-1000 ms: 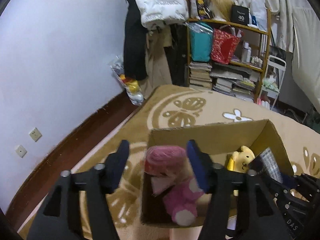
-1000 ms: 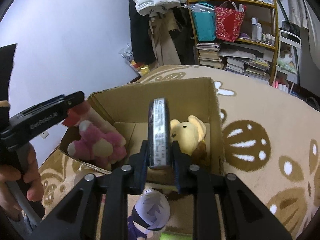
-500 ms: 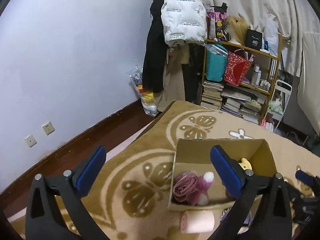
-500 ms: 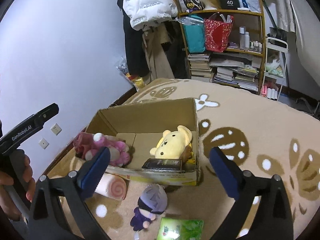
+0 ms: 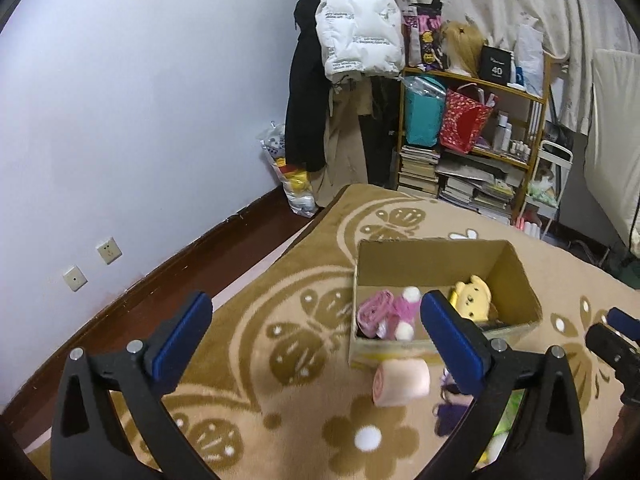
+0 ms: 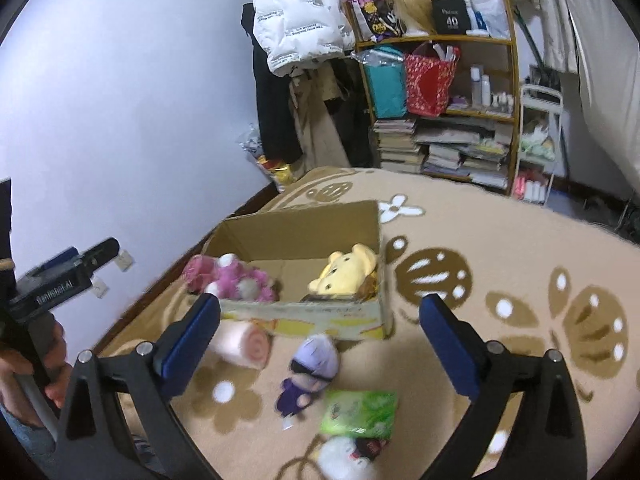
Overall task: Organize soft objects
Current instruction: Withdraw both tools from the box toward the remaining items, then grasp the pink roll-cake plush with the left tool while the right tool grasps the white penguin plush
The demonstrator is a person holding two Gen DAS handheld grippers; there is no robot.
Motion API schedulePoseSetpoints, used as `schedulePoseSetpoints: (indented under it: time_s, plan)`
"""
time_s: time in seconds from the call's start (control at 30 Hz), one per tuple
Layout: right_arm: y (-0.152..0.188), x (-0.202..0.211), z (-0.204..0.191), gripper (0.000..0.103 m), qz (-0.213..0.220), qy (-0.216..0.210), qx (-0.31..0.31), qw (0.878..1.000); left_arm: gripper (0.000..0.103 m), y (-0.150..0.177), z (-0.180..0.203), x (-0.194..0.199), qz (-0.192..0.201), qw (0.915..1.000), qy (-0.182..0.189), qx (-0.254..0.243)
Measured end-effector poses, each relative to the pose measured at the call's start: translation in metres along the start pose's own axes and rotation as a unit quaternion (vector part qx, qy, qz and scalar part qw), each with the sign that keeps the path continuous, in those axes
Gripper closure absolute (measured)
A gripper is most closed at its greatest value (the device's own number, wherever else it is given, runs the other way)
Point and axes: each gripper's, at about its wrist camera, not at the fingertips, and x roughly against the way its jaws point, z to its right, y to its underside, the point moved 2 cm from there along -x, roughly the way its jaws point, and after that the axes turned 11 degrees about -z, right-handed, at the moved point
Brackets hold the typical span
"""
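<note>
Cardboard box (image 6: 332, 316) on the rug (image 6: 500, 260) holds a pink plush (image 6: 232, 280) and yellow plush (image 6: 344, 272); left gripper (image 5: 316, 334) and right gripper (image 6: 320, 332) both gape apart, empty, having just opened.

I see an open cardboard box (image 6: 304, 316) sitting on the tan patterned rug (image 6: 500, 256), toward the rug's edge by the wall. Inside it, a pink plush (image 6: 232, 278) lies slumped against the left end, and a yellow bear plush (image 6: 346, 270) leans at the right end, with a dark flat item (image 6: 332, 299) just below it against the near wall. Outside, just in front of the box, a pink roll-shaped cushion (image 6: 244, 346) lies on its side. Beside it a purple-haired doll (image 6: 308, 374) lies on the rug, then a green packet (image 6: 360, 408) and a white plush (image 6: 340, 458) nearest me.
</note>
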Motion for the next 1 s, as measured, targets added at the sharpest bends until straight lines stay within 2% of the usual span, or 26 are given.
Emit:
schedulePoseSetpoints:
  time_s: [0.27, 0.63, 1.0]
  plan:
    - [0.026, -0.007, 0.004, 0.000, -0.026, -0.001, -0.022, 0.999, 0.000, 0.030, 0.016, 0.008, -0.022, 0.9995, 0.011, -0.020]
    - [0.057, -0.049, 0.018, 0.000, -0.090, 0.011, -0.051, 0.995, 0.000, 0.049, 0.023, -0.039, -0.081, 0.9962, 0.006, -0.032]
    - [0.085, -0.084, 0.031, 0.003, -0.176, 0.039, -0.072, 0.981, 0.000, 0.050, 0.041, -0.072, -0.106, 0.9930, 0.017, -0.050]
